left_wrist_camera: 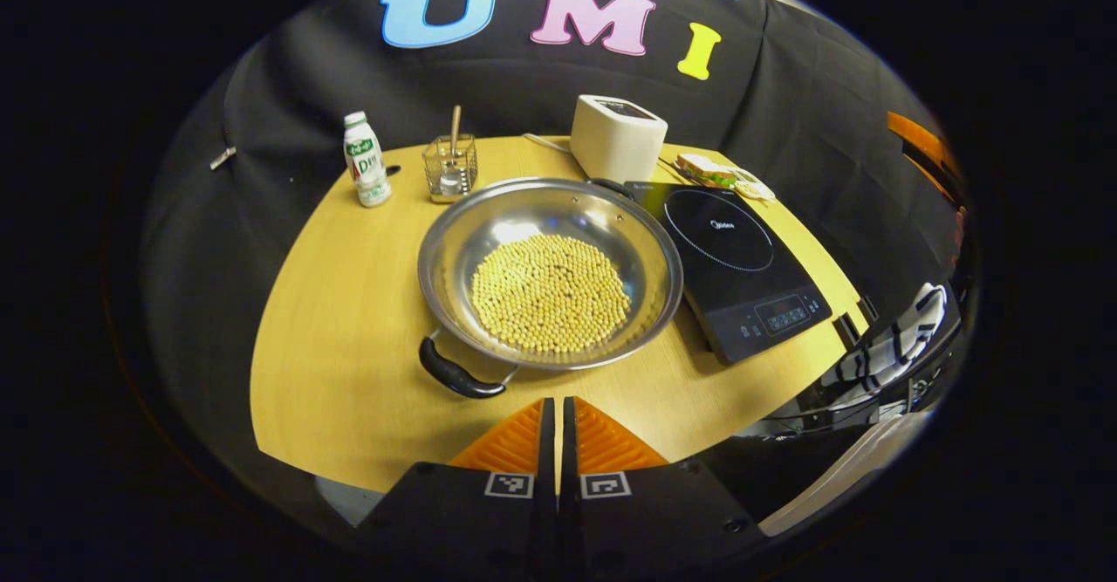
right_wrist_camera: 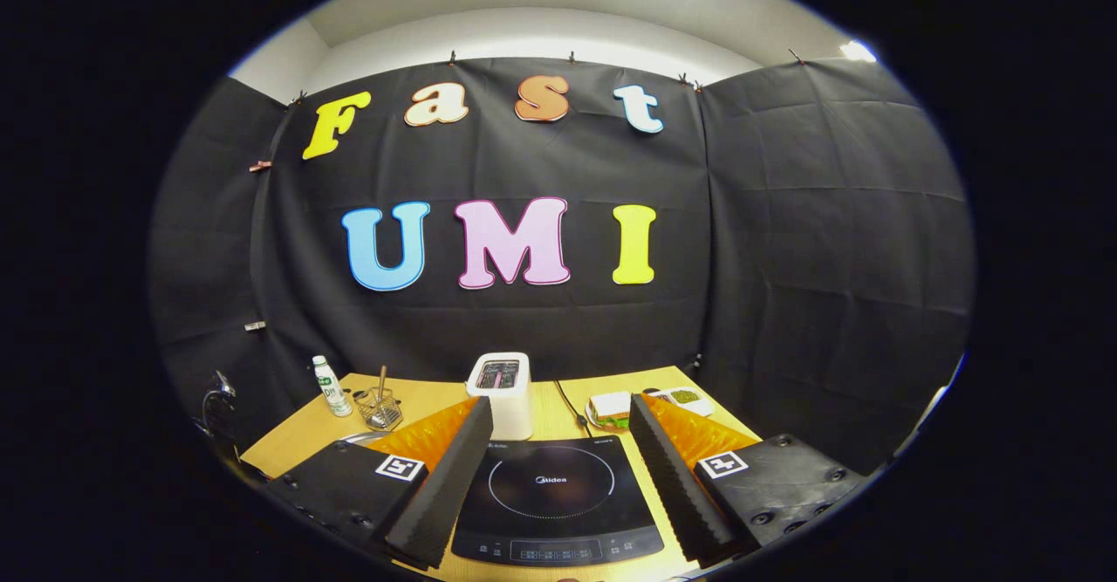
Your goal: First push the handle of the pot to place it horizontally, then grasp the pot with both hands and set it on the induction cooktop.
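Starting arrangement for the pot transfer. The pot [left_wrist_camera: 550, 272], a wide steel pan carrying a layer of small pale beans [left_wrist_camera: 550, 292], rests on the counter [left_wrist_camera: 349, 320] just left of the induction cooktop [left_wrist_camera: 737, 268], its rim touching or overlapping the cooktop's near-left edge. Its near handle [left_wrist_camera: 454, 376] points diagonally toward the camera and its far handle [left_wrist_camera: 611, 186] lies at the opposite rim, so the pair sits oblique rather than side to side; this is probably why the push comes first, since level handles would offer each hand its own side. The left tool [left_wrist_camera: 557, 429] hovers just short of the near handle with its fingers almost together and nothing between them, a closed shape suited to nudging. The right tool [right_wrist_camera: 558, 442] is spread wide and empty above the bare cooktop, framing the landing spot. A toaster [left_wrist_camera: 617, 137], bottle [left_wrist_camera: 365, 159], wire basket [left_wrist_camera: 451, 167] and sandwich [left_wrist_camera: 709, 170] stand behind, well apart from the path.
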A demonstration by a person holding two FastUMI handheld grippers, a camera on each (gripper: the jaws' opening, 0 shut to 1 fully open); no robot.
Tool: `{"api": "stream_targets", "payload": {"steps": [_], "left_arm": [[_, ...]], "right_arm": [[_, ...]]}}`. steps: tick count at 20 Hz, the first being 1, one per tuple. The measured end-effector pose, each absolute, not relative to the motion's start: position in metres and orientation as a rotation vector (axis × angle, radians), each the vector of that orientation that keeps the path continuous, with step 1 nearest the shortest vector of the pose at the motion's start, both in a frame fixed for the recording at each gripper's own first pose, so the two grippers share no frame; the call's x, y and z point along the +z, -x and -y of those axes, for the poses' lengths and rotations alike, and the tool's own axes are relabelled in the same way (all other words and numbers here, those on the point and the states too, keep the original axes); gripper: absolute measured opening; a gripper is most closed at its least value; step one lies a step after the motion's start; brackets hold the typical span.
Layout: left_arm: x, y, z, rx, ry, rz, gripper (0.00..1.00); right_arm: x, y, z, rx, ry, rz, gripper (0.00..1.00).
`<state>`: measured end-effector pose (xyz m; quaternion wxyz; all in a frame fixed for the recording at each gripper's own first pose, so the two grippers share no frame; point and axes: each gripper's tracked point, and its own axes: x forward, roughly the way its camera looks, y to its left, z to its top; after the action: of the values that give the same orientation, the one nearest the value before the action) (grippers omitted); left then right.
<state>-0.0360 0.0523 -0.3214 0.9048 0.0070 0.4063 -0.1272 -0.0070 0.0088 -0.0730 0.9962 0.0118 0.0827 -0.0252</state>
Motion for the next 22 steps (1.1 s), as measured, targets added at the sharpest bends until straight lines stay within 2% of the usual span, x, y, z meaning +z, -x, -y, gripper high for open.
{"api": "stream_targets", "payload": {"steps": [18, 22], "left_arm": [[-0.362, -0.004, -0.072, -0.298, 0.047, -0.943, 0.07], [-0.364, -0.015, -0.091, -0.258, 0.049, -0.947, 0.05]], "right_arm": [[-0.094, 0.003, -0.019, -0.054, 0.032, -0.241, 0.98], [-0.098, -0.001, -0.021, -0.054, 0.033, -0.255, 0.98]]}}
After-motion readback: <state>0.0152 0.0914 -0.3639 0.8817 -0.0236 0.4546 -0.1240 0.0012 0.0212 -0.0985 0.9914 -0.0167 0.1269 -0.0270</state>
